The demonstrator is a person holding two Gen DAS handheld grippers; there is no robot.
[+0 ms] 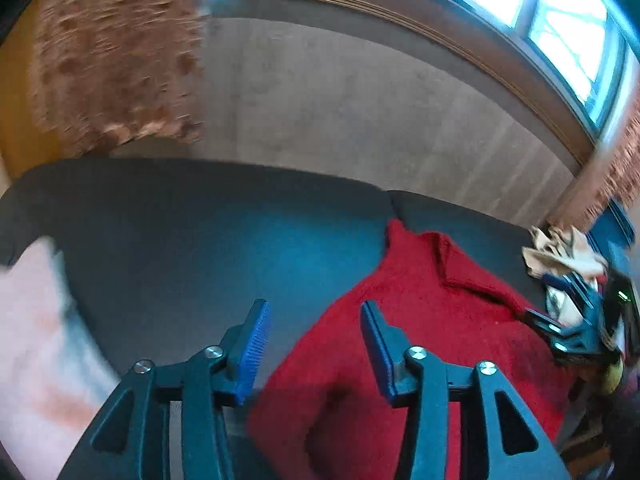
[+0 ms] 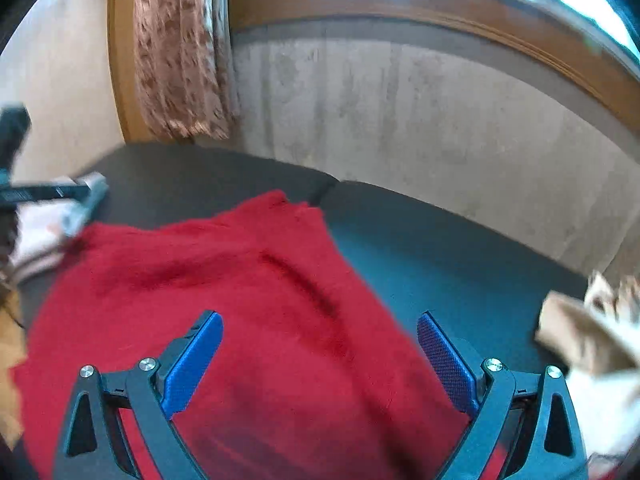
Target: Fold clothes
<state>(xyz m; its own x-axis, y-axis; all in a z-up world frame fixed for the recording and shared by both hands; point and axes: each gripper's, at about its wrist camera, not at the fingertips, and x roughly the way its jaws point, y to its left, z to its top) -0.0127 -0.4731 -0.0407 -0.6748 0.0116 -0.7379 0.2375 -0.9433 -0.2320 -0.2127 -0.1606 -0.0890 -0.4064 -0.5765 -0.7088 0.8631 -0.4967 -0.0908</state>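
Both grippers, left [image 1: 314, 314] and right [image 2: 320, 330], are hovering open and empty over the red sweater [image 2: 240, 300], seemingly folded, lying on the dark couch [image 1: 180, 240].

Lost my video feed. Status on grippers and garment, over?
Left gripper open, empty. Right gripper open, empty. Red sweater lying on dark couch. Other clothes piled beside it, not blocking.

A red knitted garment [image 2: 256, 304] lay spread flat on the dark surface, its fuzzy cloth creased by one long diagonal fold. A heap of beige and white clothes [image 1: 560, 256] sat crumpled near its right edge.
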